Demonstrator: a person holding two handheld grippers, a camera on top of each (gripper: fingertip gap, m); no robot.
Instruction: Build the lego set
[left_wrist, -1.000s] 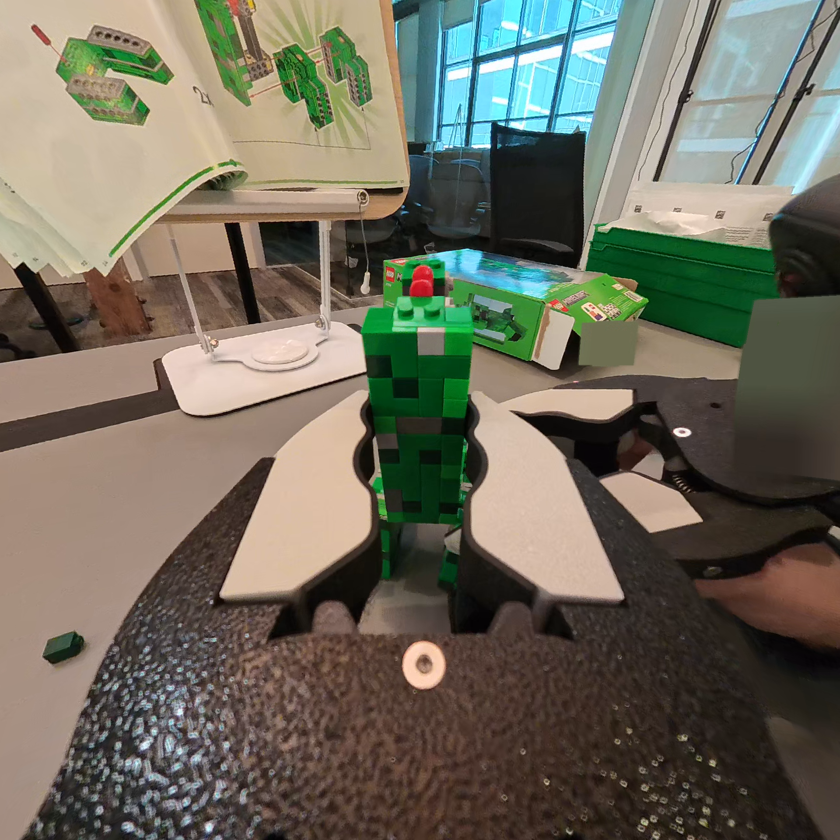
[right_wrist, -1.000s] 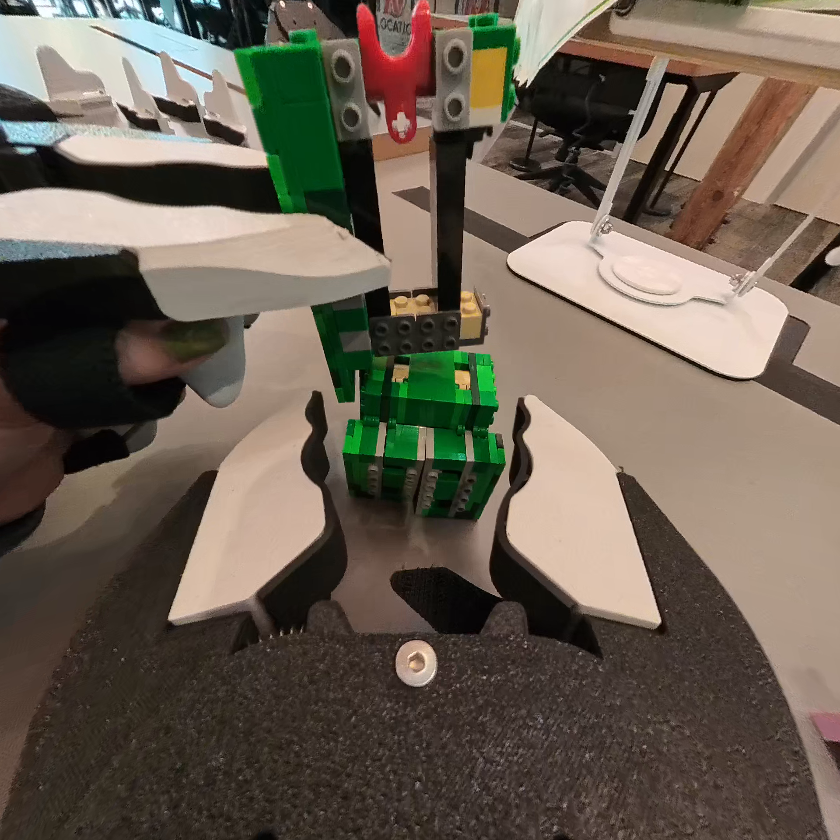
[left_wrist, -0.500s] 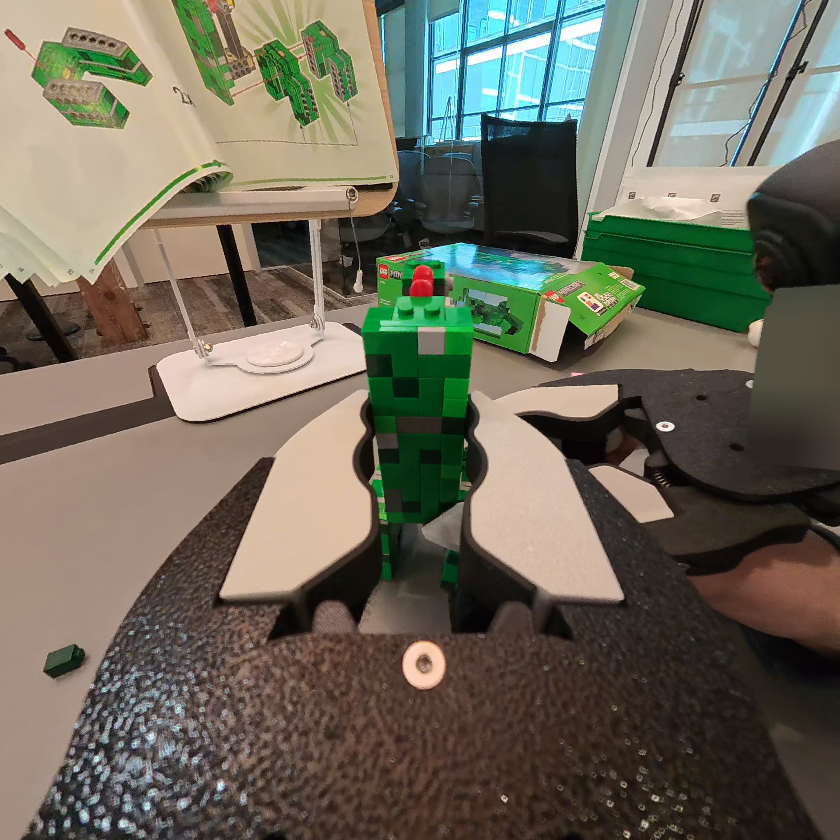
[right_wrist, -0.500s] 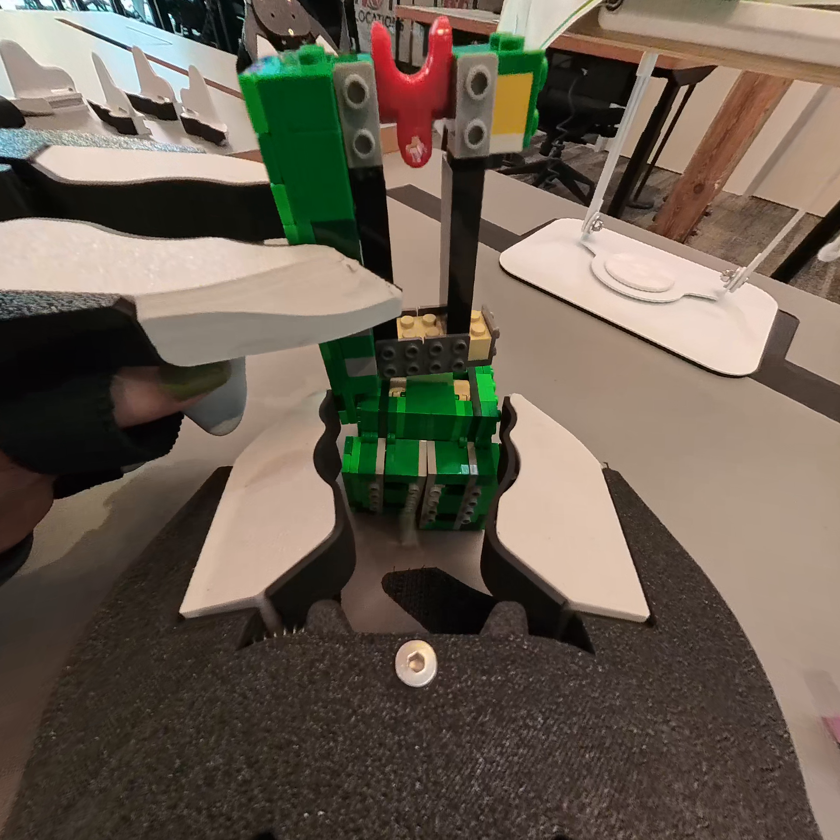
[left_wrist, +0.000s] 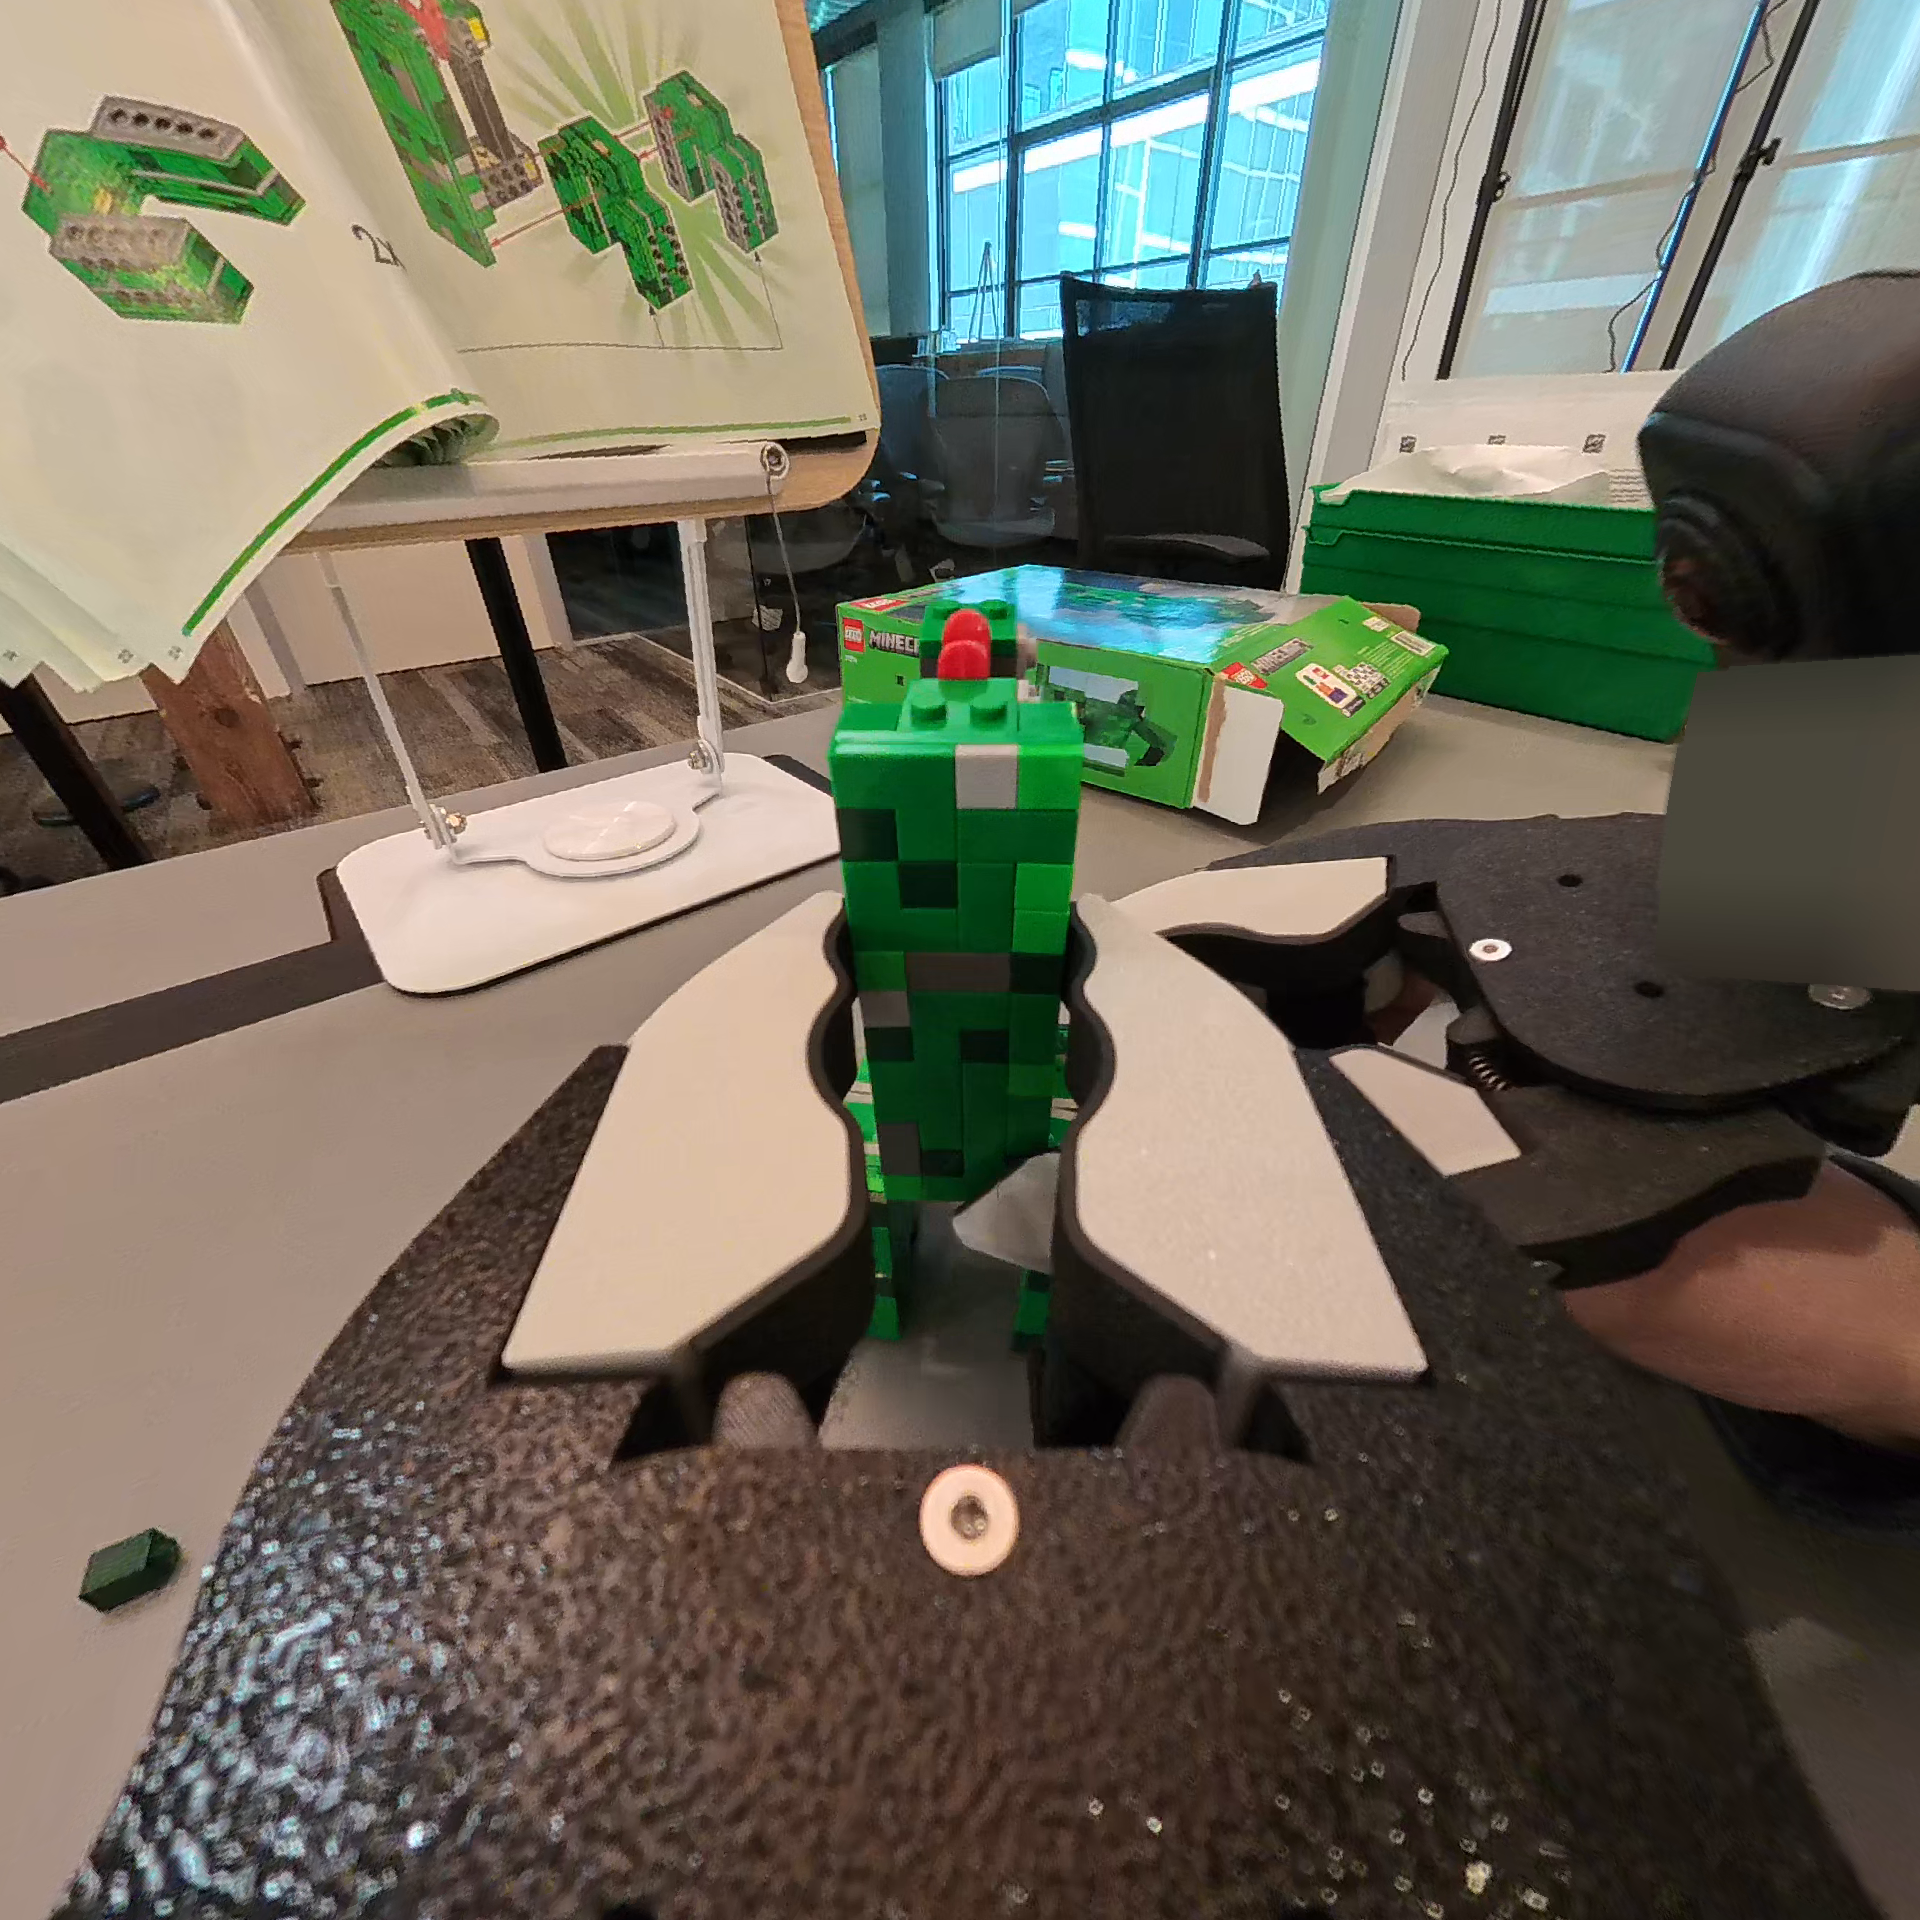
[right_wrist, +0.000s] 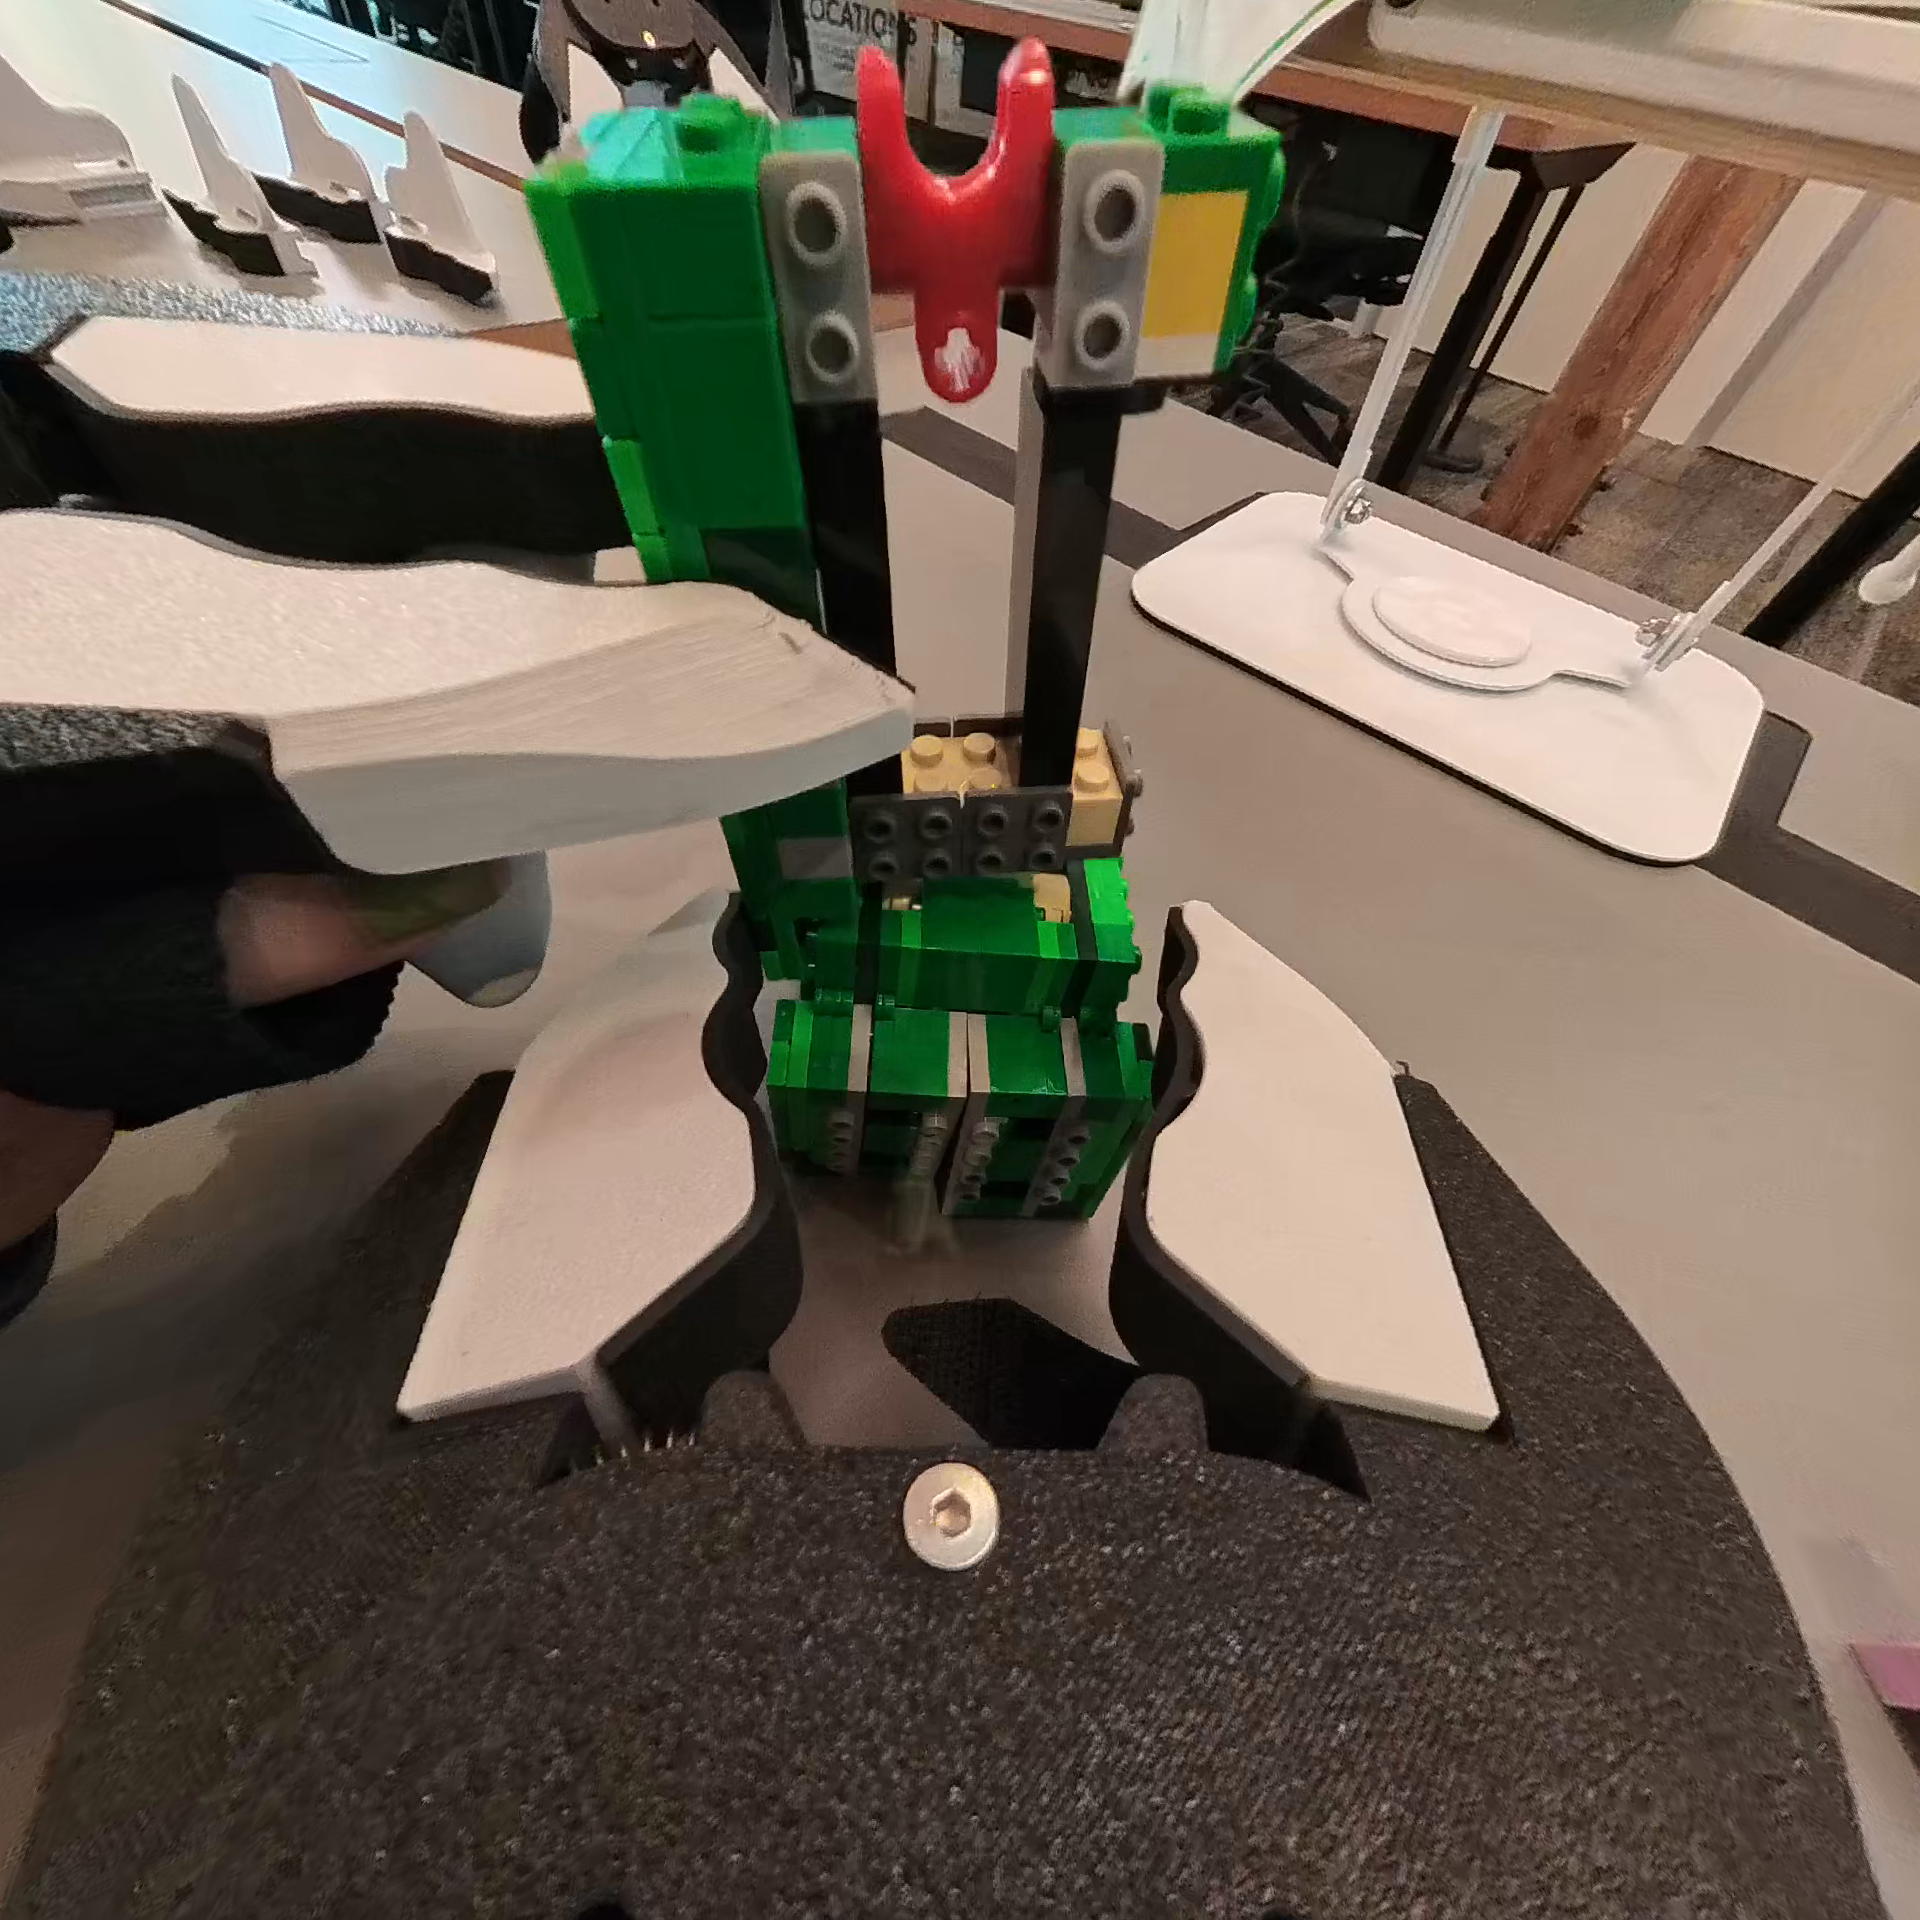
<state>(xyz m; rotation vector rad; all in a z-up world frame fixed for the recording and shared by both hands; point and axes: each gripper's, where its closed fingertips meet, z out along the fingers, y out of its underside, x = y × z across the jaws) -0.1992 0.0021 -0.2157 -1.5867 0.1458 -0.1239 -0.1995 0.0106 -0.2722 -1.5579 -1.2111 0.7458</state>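
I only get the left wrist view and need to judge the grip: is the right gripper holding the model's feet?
Observer: Not clamped. The right gripper straddles the feet, and a gap shows at its right jaw.
Operator: What is on the far side of the model?
Observer: It is open there: two black columns rise from a dark grey plate.
Operator: And the red bit on top?
Observer: A red forked piece sits between two grey holed bricks.
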